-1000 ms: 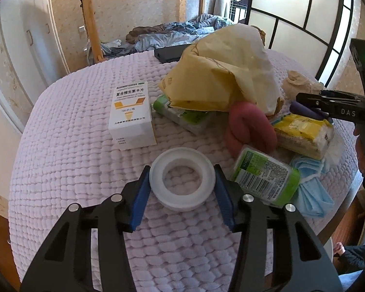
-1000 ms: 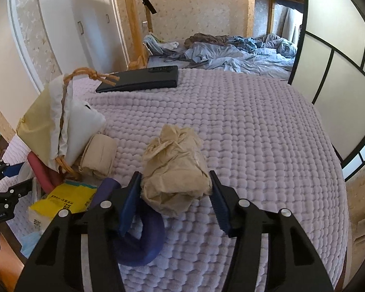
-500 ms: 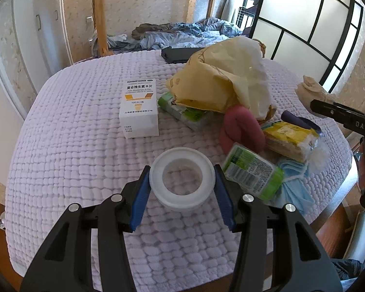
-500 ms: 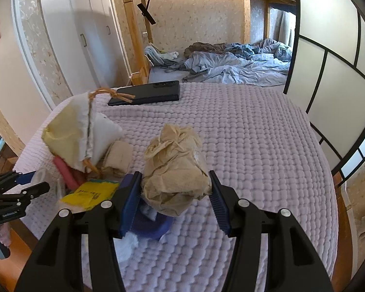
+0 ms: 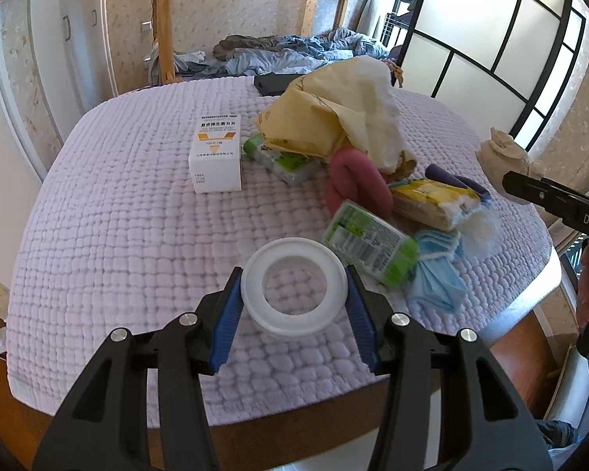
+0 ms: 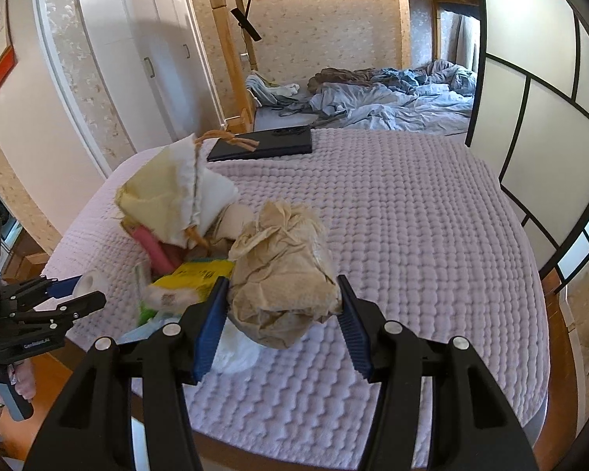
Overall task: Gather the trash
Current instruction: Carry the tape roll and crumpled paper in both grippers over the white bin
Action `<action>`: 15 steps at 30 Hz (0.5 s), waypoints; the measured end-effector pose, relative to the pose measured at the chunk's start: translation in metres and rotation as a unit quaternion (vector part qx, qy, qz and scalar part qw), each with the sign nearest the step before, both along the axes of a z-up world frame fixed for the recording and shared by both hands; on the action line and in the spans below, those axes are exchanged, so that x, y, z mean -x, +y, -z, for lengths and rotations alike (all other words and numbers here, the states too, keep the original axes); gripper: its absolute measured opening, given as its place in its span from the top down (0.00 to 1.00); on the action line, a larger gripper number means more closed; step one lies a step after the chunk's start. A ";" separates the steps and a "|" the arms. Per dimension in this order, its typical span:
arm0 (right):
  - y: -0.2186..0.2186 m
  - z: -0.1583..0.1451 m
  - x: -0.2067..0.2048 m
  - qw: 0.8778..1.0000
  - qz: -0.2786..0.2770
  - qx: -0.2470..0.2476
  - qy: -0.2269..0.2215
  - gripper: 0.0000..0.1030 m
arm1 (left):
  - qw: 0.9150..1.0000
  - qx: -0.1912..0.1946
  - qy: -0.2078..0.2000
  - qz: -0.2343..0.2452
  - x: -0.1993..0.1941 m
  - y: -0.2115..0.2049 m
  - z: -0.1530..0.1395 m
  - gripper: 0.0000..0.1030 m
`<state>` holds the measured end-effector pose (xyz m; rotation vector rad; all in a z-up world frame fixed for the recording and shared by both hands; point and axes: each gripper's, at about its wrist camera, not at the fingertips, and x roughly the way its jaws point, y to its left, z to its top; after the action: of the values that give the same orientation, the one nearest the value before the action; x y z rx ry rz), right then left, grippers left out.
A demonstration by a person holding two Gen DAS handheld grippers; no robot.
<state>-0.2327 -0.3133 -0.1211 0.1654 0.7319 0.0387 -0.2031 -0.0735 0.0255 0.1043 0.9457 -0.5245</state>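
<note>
- Both grippers have lifted up and back since a second ago, cargo unchanged, leaving the lilac quilted bedspread (image 5: 110,216) lower in both views.
- On it, clutter rings a yellow paper bag (image 5: 314,117), a white medicine box (image 5: 216,157) to its left.
- Right gripper (image 6: 282,310) is clamped on a crumpled brown paper wad (image 6: 282,271), held above the bedspread.
- Left gripper (image 5: 294,294) pinches a white plastic ring (image 5: 294,286) above the bed's near edge.
</note>
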 end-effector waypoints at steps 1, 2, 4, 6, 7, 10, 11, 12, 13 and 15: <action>0.002 0.000 0.004 1.000 -0.001 0.000 0.000 0.48 | 1.000 0.001 0.001 -0.001 0.002 0.001 0.000 0.50; 0.004 0.000 0.005 1.000 -0.002 0.001 0.001 0.48 | 1.000 0.002 0.002 -0.001 0.004 0.002 0.000 0.50; 0.008 0.000 0.012 1.000 -0.004 0.002 0.002 0.48 | 1.000 0.003 0.005 -0.003 0.010 0.005 0.000 0.50; 0.011 0.001 0.018 1.000 -0.006 0.002 0.002 0.48 | 1.000 0.003 0.009 -0.003 0.016 0.007 0.001 0.50; 0.013 0.002 0.020 1.000 -0.006 0.002 0.003 0.48 | 1.000 0.004 0.010 -0.004 0.017 0.007 0.001 0.50; 0.017 0.003 0.029 1.000 -0.007 -0.003 0.005 0.48 | 1.000 0.005 0.014 -0.003 0.024 0.010 0.002 0.50; 0.018 0.004 0.033 1.000 -0.007 -0.005 0.005 0.48 | 1.000 0.005 0.015 -0.003 0.027 0.011 0.002 0.50; 0.019 0.004 0.036 1.000 -0.007 -0.007 0.005 0.48 | 1.000 0.005 0.015 -0.003 0.030 0.012 0.002 0.50; 0.021 0.004 0.040 1.000 -0.007 -0.010 0.005 0.48 | 1.000 0.006 0.016 -0.003 0.033 0.013 0.002 0.50; 0.023 0.005 0.047 1.000 -0.009 -0.013 0.006 0.48 | 1.000 0.005 0.017 -0.002 0.037 0.011 0.000 0.50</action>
<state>-0.2797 -0.2901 -0.1256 0.1847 0.7448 0.0646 -0.2405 -0.0620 0.0250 0.0853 0.9756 -0.5289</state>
